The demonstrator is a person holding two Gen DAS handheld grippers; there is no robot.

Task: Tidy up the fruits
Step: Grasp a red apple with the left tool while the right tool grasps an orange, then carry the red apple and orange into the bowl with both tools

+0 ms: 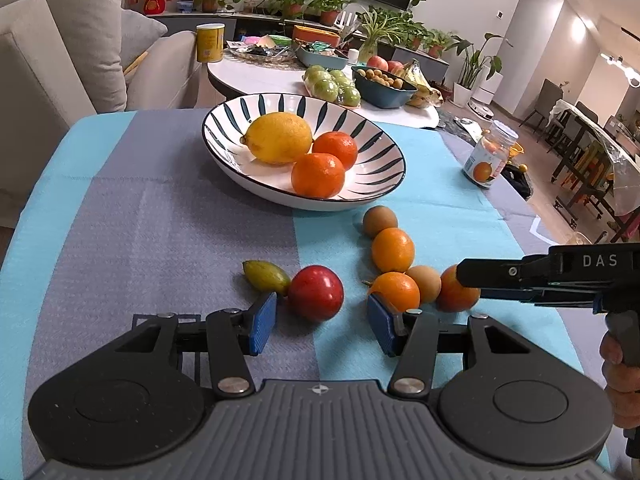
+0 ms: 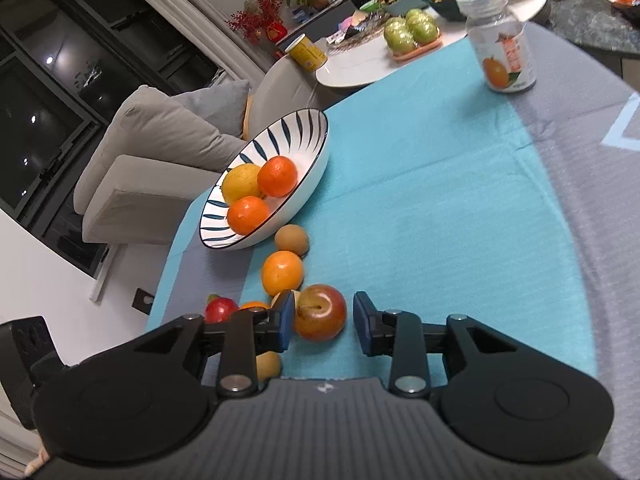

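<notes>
A striped bowl (image 1: 372,156) (image 2: 312,144) holds a lemon (image 1: 278,137) and two oranges (image 1: 318,175). Loose fruit lies on the cloth in front of it: a red apple (image 1: 316,293), a green fruit (image 1: 265,276), oranges (image 1: 393,250) and brown round fruits (image 1: 379,221). My left gripper (image 1: 322,322) is open, its pads either side of the red apple, just short of it. My right gripper (image 2: 325,320) is open around a red-yellow apple (image 2: 320,313), which is resting on the cloth; its left pad is close to the fruit. That apple also shows in the left wrist view (image 1: 456,290).
A clear jar with an orange label (image 1: 490,154) (image 2: 502,46) stands on the cloth at the far right. Behind is a round white table (image 1: 260,76) crowded with green fruit, dishes and a yellow can. A sofa stands at the left.
</notes>
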